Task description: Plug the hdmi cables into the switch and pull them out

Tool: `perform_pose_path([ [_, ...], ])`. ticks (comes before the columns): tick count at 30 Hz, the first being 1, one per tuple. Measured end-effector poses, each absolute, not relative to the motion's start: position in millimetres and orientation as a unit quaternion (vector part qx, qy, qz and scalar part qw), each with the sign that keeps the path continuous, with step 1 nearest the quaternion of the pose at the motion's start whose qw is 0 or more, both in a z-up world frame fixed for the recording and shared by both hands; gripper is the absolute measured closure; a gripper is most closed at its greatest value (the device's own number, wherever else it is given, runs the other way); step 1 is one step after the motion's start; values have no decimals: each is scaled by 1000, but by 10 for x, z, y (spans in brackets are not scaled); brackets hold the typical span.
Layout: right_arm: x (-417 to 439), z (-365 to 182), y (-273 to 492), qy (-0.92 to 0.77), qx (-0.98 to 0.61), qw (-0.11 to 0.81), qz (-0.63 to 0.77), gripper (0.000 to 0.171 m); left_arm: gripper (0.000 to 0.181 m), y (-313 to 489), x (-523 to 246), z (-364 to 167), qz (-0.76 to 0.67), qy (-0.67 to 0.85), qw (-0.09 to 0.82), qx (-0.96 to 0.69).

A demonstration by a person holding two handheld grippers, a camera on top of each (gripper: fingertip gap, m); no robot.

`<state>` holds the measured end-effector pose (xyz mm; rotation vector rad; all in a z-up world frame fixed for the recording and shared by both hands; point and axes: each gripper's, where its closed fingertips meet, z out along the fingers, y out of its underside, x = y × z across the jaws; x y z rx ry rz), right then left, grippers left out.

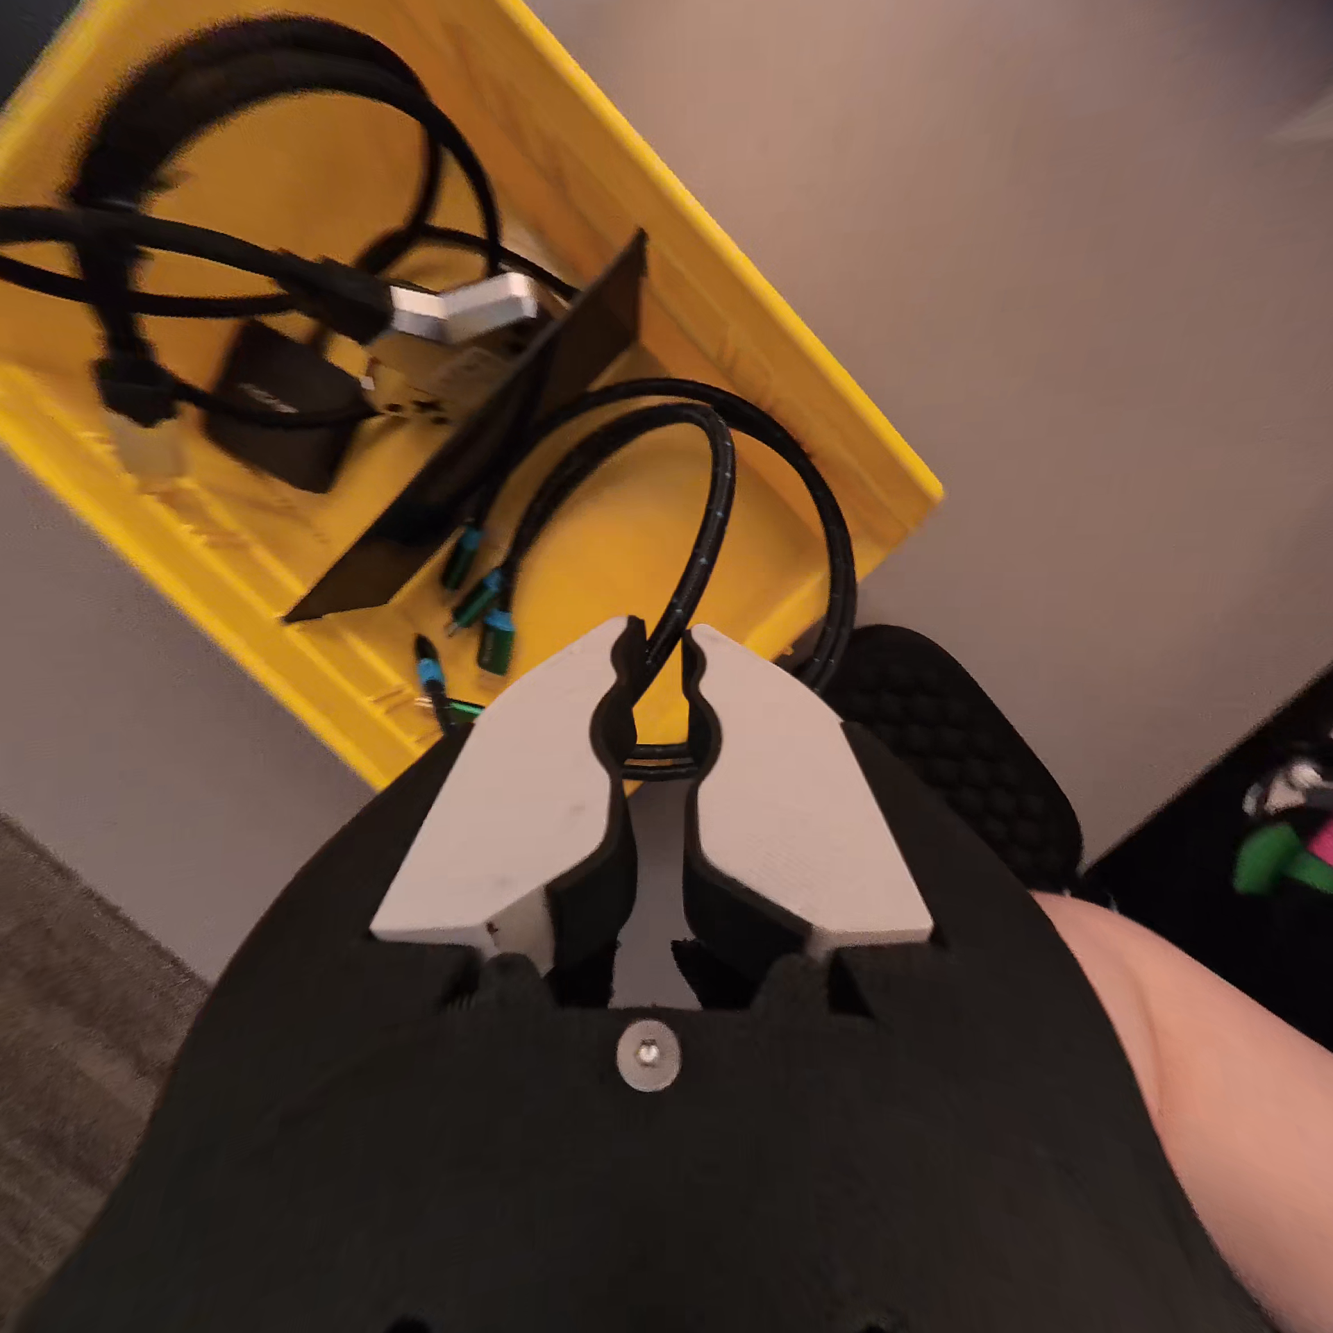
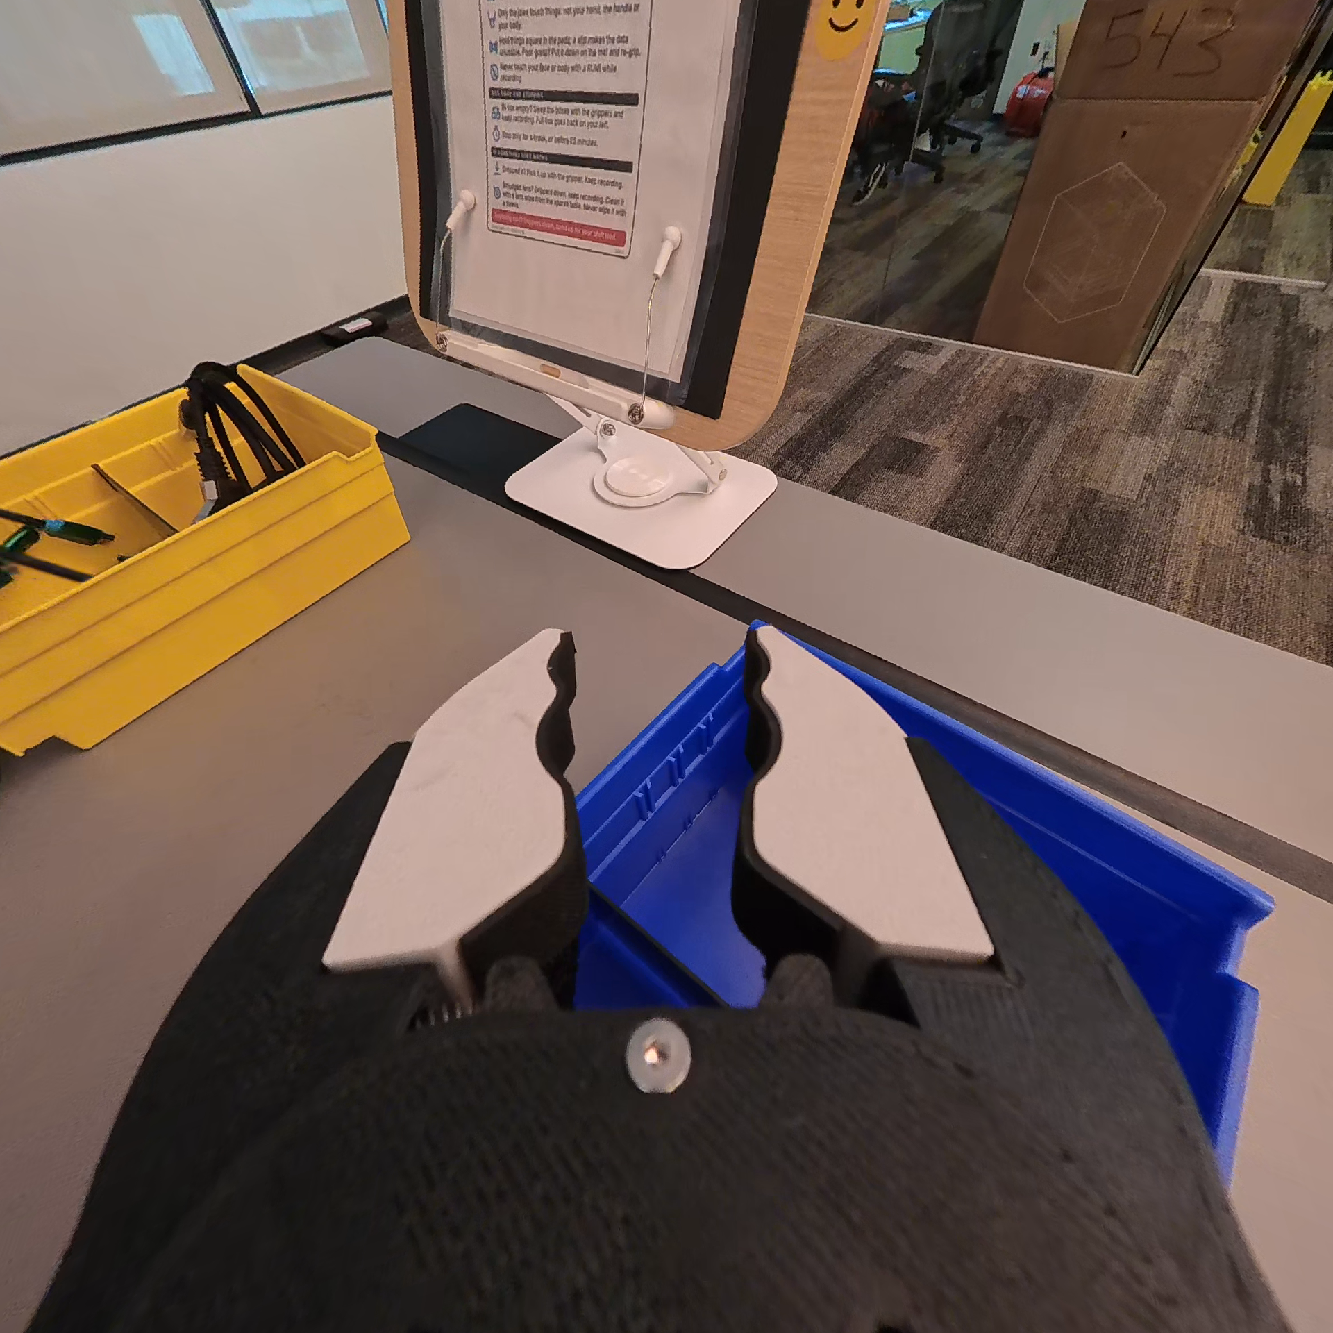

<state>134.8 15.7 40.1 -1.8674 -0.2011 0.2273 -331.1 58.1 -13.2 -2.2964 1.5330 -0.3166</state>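
Grey tabletop point(image 2: 462, 721) fills both views, with patterned carpet beyond its far edge. At far left a yellow bin point(image 1: 721, 303) is seen, split by a dark cardboard divider point(image 1: 498, 447). In its left compartment coiled black hdmi cables point(image 1: 274, 144) with silver plugs point(image 1: 462, 310) are lying on and beside a small black box, probably the switch point(image 1: 288, 404); blur hides whether any plug is seated. In the right compartment a braided black cable point(image 1: 721, 469) with several short green and blue connectors point(image 1: 498, 635) is looped upward.

Moving right, the left gripper point(image 1: 660, 635) is seen with its fingers nearly closed around that braided cable, which is passed loosely through the rounded notch, so it is caught rather than firmly pinched. This looks like the wrong cable for the task, and the hdmi plugs are well apart from the fingers. If it is lifted, the loop could slip free, or the connectors could snag the divider and drag the bin.

Further right, the right gripper point(image 2: 660, 649) is held with its fingers spread wide and empty, above a blue bin point(image 2: 1046, 851). Behind it, a printed sheet is clipped to a wooden stand point(image 2: 779, 288) on a white base; its writing is not repeated. A yellow smiley sticker point(image 2: 840, 25) is stuck on the stand. A cardboard box point(image 2: 1125, 180) with handwritten marks stands at far right.
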Motion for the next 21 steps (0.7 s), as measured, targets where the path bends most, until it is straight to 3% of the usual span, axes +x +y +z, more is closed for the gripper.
perform_pose_path([
  [9, 1330, 371, 166, -90, -804, 580, 97, 125, 172, 810, -3323, 311, -93, 481, 300, -818],
  [21, 1145, 296, 228, -117, -814, 561, 95, 125, 172, 1309, -3264, 336, -158, 382, 345, -843],
])
